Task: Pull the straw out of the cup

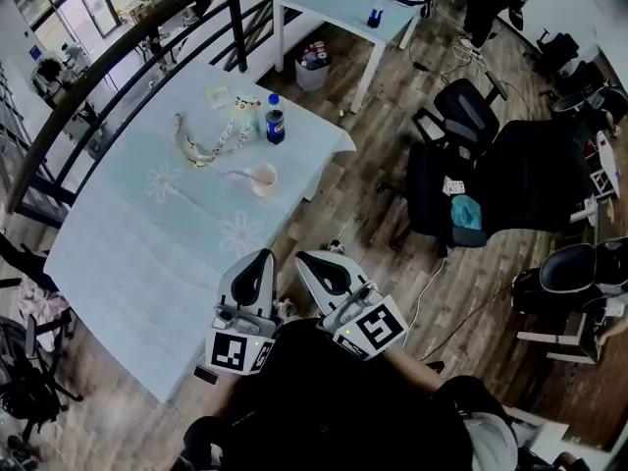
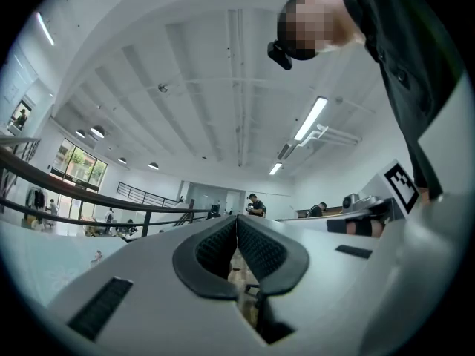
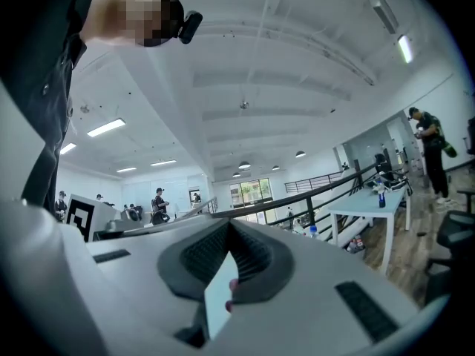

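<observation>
A small pale cup (image 1: 263,180) stands on the light-blue table (image 1: 128,253), right of its middle. A thin straw (image 1: 235,174) leans out of the cup to the left. Both grippers are held close to my body at the table's near edge, well short of the cup. My left gripper (image 1: 265,255) (image 2: 237,219) has its dark pads pressed together with nothing between them. My right gripper (image 1: 300,258) (image 3: 228,225) is shut too. A pale strip shows in the slot behind its pads, and I cannot tell what it is. Both grippers point about level, towards the room.
Beyond the cup stand a blue-capped bottle (image 1: 275,126), a white container (image 1: 243,112) and a looped chain-like object (image 1: 201,147). A dark railing (image 1: 118,62) runs along the table's far side. A second white table (image 1: 339,8) and black office chairs (image 1: 461,116) stand on the wooden floor to the right.
</observation>
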Tool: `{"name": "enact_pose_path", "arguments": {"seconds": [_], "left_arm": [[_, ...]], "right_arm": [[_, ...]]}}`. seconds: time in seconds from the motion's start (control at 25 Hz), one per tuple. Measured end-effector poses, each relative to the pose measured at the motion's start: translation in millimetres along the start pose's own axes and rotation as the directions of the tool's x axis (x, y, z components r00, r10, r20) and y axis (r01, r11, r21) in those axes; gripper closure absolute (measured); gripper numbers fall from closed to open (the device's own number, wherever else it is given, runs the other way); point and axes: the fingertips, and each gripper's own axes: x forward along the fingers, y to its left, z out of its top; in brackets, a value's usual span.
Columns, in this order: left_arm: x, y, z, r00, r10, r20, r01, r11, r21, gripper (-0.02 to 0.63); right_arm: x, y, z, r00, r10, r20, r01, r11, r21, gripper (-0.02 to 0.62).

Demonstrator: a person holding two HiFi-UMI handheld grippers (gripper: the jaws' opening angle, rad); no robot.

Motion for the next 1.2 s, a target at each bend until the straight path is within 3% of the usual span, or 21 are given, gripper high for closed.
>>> {"name": "enact_pose_path", "arguments": {"seconds": [0.32, 0.6, 1.0, 1.2], "left_arm": [[30, 27, -4, 0.989, 0.145, 0.02, -0.145, 0.989, 0.025, 0.592], [76, 49, -15, 0.964, 0.266, 0.016, -0.266, 0.963, 0.042, 0.592], [120, 83, -5, 0.88, 0.468, 0.077, -0.473, 0.879, 0.06, 0.592], [125, 91, -3, 0.812, 0.573, 0.108, -0.581, 0.812, 0.057, 0.592]], "right_arm": [[42, -27, 1, 0.987, 0.161, -0.02, -0.161, 0.987, 0.012, 0.586], [80, -71, 5, 0.951, 0.303, -0.067, -0.303, 0.953, 0.005, 0.586], [136, -118, 0, 0.865, 0.481, -0.141, -0.483, 0.875, 0.021, 0.586], [162, -128, -14, 0.795, 0.569, -0.209, -0.578, 0.816, 0.024, 0.586]]}}
